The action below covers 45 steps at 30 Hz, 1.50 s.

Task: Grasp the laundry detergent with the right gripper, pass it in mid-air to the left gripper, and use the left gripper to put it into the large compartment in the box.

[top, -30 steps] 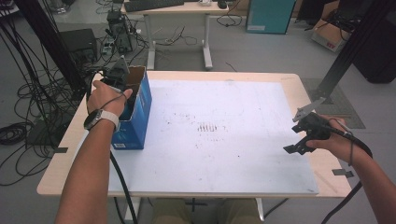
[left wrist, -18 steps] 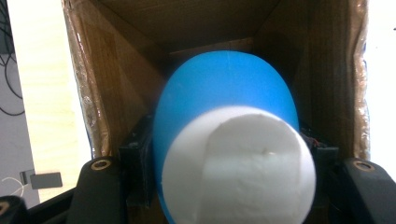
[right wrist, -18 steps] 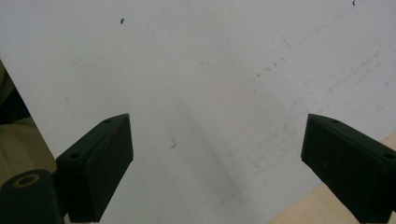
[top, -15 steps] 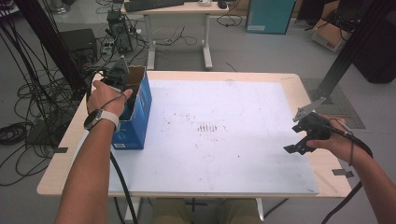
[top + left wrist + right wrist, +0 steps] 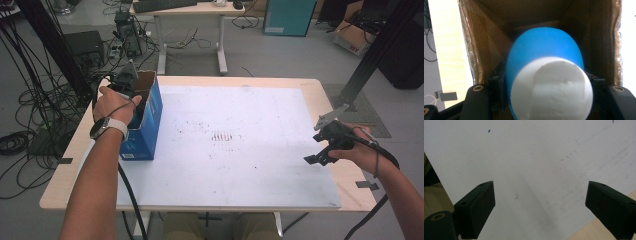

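A blue rounded object with a white cylindrical end [image 5: 546, 50] sits between the jaws of my left gripper [image 5: 546, 83], which is shut on it inside an open cardboard box [image 5: 486, 45]. In the high view the left gripper [image 5: 134, 92] points down into the blue-sided box [image 5: 147, 125] at the table's left. My right gripper [image 5: 319, 153] hovers low over the right part of the white mat [image 5: 240, 165]; its jaws stand wide open with nothing between them [image 5: 540, 202].
The wooden table [image 5: 70, 165] carries the white mat, marked with faint scuffs in the middle. Cables [image 5: 30, 130], a black frame post and a second desk [image 5: 190, 10] stand on the floor beyond the table.
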Motion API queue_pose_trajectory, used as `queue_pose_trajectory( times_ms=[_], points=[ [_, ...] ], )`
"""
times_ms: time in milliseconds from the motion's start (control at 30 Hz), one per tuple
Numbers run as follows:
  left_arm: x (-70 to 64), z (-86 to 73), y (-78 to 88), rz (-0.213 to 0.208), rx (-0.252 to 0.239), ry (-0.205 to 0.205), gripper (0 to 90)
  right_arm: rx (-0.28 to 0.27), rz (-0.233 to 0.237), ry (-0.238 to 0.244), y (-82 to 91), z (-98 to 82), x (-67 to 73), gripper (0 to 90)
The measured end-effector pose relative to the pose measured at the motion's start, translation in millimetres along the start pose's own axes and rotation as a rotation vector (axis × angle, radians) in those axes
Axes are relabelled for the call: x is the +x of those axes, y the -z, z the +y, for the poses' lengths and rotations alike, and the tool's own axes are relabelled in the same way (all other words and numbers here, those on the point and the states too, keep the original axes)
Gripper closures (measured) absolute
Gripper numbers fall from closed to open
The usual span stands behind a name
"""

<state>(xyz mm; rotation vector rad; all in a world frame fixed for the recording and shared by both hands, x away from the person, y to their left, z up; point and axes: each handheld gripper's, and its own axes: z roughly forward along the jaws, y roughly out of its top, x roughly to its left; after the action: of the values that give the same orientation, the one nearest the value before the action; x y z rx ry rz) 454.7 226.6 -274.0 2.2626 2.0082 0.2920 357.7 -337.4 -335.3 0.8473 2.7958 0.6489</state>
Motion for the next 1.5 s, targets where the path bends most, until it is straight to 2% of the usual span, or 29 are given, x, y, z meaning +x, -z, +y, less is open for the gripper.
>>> queue_pose_trajectory(
  times_ms=[867,967,1467,1500],
  points=[
    [0.9,0.2,0.4,-0.002,0.004,0.002,37.5,0.001,0.003,0.01,-0.9,-0.5,-0.5,8.7],
    [1.0,-0.2,-0.2,-0.001,-0.004,0.006,37.5,0.006,0.004,-0.001,-0.8,-0.9,0.0,8.7],
    [1.9,-0.8,0.2,-0.006,-0.003,0.004,37.5,0.005,0.006,0.006,-1.0,-2.0,-0.3,8.7],
    [2.0,-0.8,0.3,-0.006,-0.003,0.004,37.5,0.01,0.011,-0.006,-1.0,-2.4,0.5,8.7]
  ],
)
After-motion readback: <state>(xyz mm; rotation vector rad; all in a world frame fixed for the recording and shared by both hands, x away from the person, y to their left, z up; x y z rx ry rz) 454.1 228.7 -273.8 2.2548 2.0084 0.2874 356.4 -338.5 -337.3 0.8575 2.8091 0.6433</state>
